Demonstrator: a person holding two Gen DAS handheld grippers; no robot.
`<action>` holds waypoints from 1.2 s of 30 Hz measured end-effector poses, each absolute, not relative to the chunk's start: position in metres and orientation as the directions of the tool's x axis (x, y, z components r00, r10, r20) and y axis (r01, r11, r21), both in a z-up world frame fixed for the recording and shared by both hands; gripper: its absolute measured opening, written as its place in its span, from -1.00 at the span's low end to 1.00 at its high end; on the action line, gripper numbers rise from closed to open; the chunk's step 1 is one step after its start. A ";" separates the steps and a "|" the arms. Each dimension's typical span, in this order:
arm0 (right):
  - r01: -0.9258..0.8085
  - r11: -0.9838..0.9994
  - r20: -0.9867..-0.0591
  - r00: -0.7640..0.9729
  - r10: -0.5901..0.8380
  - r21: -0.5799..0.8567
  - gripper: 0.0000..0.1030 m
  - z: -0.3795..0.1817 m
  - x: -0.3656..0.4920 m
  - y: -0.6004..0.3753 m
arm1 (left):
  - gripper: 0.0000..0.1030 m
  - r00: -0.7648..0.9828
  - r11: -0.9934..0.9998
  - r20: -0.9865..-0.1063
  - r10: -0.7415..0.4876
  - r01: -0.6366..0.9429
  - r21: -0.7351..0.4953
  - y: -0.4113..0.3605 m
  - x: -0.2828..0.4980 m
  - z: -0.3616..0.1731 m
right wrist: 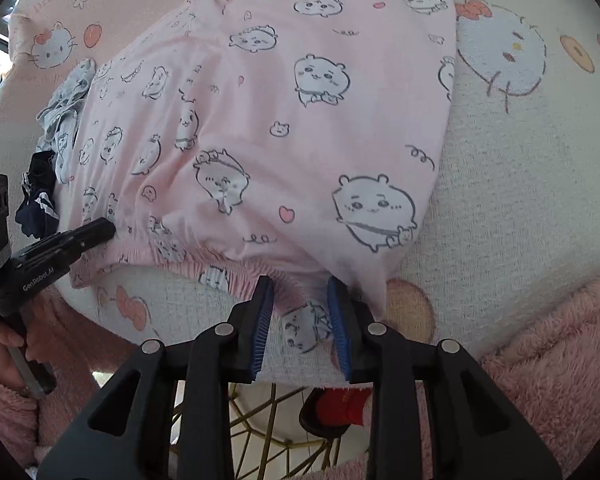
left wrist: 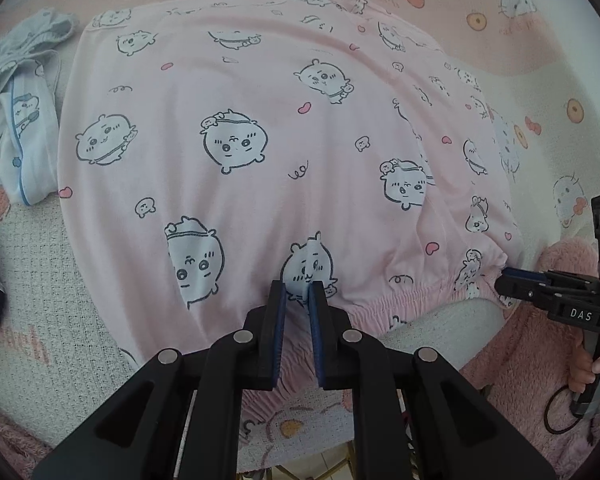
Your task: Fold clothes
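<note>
A pink garment with white cartoon animals [left wrist: 260,120] lies spread on the blanket-covered surface; it also shows in the right wrist view [right wrist: 284,120]. Its gathered elastic waistband [left wrist: 412,300] faces me. My left gripper [left wrist: 299,292] is shut on a pinch of the pink fabric at the waistband edge. My right gripper [right wrist: 300,292] is open, its blue pads either side of the waistband corner [right wrist: 312,320], not closed on it. The right gripper shows from the side in the left wrist view [left wrist: 504,284]; the left gripper shows in the right wrist view [right wrist: 108,226].
A pale blue garment [left wrist: 24,128] lies bunched left of the pink one. A dark navy garment [right wrist: 36,200] lies near it. The cream and pink Hello Kitty blanket [right wrist: 500,184] covers the surface. Fluffy pink sleeves [left wrist: 540,360] are at the near edge.
</note>
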State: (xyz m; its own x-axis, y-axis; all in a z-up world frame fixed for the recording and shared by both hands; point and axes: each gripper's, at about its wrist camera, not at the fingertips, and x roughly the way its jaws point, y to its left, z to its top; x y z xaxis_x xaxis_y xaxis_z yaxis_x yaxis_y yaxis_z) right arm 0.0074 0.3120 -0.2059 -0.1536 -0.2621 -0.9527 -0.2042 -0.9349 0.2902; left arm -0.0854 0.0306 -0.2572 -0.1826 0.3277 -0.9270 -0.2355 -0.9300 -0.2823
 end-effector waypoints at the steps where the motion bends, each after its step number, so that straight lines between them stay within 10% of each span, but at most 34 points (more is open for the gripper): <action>1: -0.190 -0.934 -0.946 -0.173 -0.273 0.304 -0.40 -0.202 0.010 0.311 | -0.74 -0.190 -0.933 -0.929 0.316 -0.239 -0.268 0.029 -0.081 -0.255; 18: -0.090 -0.995 -0.994 -0.104 -0.039 0.048 -0.43 -0.198 0.030 0.299 | -0.68 -0.190 -0.938 -0.935 0.300 -0.235 -0.253 0.006 -0.055 -0.249; 24: -0.172 -0.934 -0.918 -0.307 -0.252 0.314 -0.39 -0.172 0.037 0.331 | -0.67 -0.287 -0.947 -0.910 0.298 -0.205 -0.246 -0.013 -0.046 -0.226; 36: -0.326 -0.865 -0.898 -0.354 -0.262 0.381 -0.39 -0.156 0.017 0.366 | -0.66 -0.115 -0.974 -0.975 0.192 -0.142 -0.175 -0.041 -0.042 -0.225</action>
